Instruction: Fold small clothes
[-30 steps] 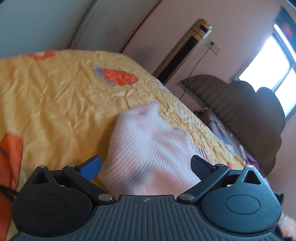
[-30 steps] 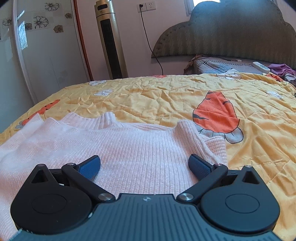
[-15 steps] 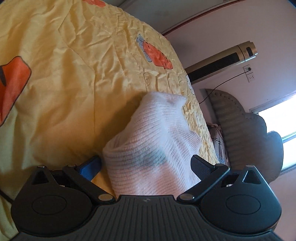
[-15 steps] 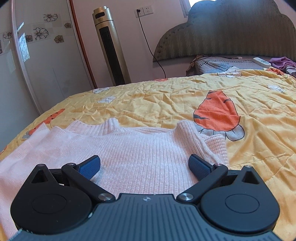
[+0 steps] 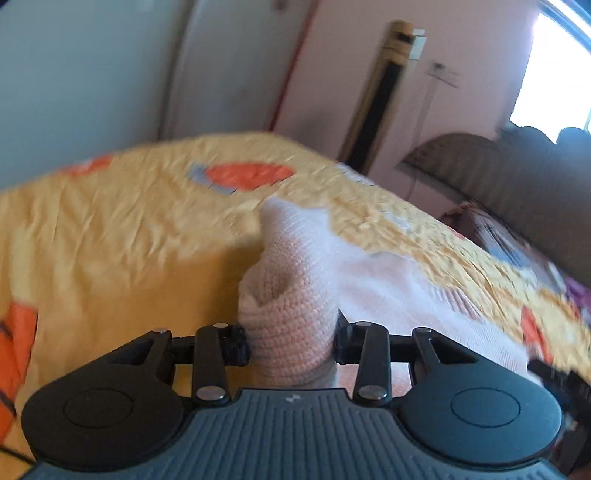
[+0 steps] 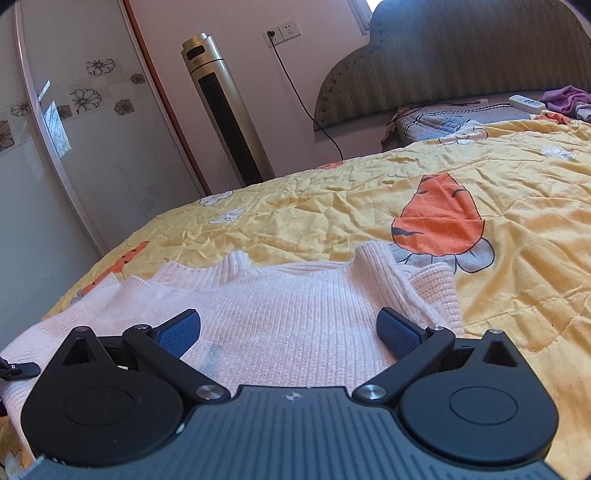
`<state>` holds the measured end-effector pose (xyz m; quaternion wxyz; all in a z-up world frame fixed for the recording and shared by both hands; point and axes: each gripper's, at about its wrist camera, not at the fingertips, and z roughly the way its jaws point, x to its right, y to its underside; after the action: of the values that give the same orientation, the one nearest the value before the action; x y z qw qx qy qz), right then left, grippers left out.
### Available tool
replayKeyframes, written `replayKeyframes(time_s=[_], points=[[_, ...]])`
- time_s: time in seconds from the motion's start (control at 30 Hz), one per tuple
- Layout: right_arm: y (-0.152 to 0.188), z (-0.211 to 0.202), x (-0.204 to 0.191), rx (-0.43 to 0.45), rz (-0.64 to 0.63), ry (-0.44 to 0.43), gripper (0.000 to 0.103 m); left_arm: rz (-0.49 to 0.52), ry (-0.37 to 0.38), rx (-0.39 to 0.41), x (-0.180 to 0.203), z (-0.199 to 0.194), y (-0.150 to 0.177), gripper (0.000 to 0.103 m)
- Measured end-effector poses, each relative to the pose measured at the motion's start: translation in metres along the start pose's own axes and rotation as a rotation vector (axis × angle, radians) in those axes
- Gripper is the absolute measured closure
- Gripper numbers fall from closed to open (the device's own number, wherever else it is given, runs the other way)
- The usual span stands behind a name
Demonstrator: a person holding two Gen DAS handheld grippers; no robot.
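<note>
While the left claw (image 5: 291, 341) is clamped down on a bunched fold of the pink sweater (image 5: 291, 314), the right claw (image 6: 289, 328) sits spread wide with nothing between its blue ribbed pads (image 6: 181, 330), just hovering low over the knit.

In the left wrist view the pinched bit stands up like a little cone between the fingers, pointing away from the camera toward the far edge of the bed, and the rest of the garment trails off to the right, flat on the yellow bedspread (image 5: 110, 229). That view is motion-blurred, so finer detail is mush.

The right wrist view is sharp and shows what the left one doesn't: the sweater (image 6: 280, 317) lying spread out with its long axis running left to right across the bed, ribbed collar (image 6: 240, 264) at the far side, another ribbed fold sticking up at the right by the carrot print (image 6: 439, 221). Chunky ribbed knit, pale pink, soft-looking. The bedspread is crinkly yellow cotton with orange carrots.

Further back in that view: a gold tower fan (image 6: 225, 110), a wall socket (image 6: 282, 33) with a cord, a scalloped padded headboard (image 6: 461, 59), a white remote-looking thing (image 6: 526, 102) and purple cloth (image 6: 565, 96).
</note>
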<state>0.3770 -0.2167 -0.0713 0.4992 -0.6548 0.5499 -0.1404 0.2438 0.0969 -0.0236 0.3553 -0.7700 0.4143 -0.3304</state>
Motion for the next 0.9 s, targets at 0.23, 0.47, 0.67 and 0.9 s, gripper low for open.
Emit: replayKeyframes(time_s=[0.23,0.47,0.67,0.9], points=[[0.0,-0.001,0.003,0.005,0.017,-0.011,0.002,0.523,0.007,0.133,0.077,-0.012,0.076,0.065],[0.0,0.001,0.0,-0.003,0.001,0.004,0.002,0.469,0.025,0.123,0.069,-0.011,0.073,0.064],[-0.022,0.005,-0.024,-0.13,0.048,0.062,0.001,0.434,0.041,0.125,0.065,-0.011,0.07,0.064],[-0.038,0.05,-0.094,-0.514,0.281,-0.372,0.002,0.415,0.056,0.137,0.061,-0.014,0.07,0.064]])
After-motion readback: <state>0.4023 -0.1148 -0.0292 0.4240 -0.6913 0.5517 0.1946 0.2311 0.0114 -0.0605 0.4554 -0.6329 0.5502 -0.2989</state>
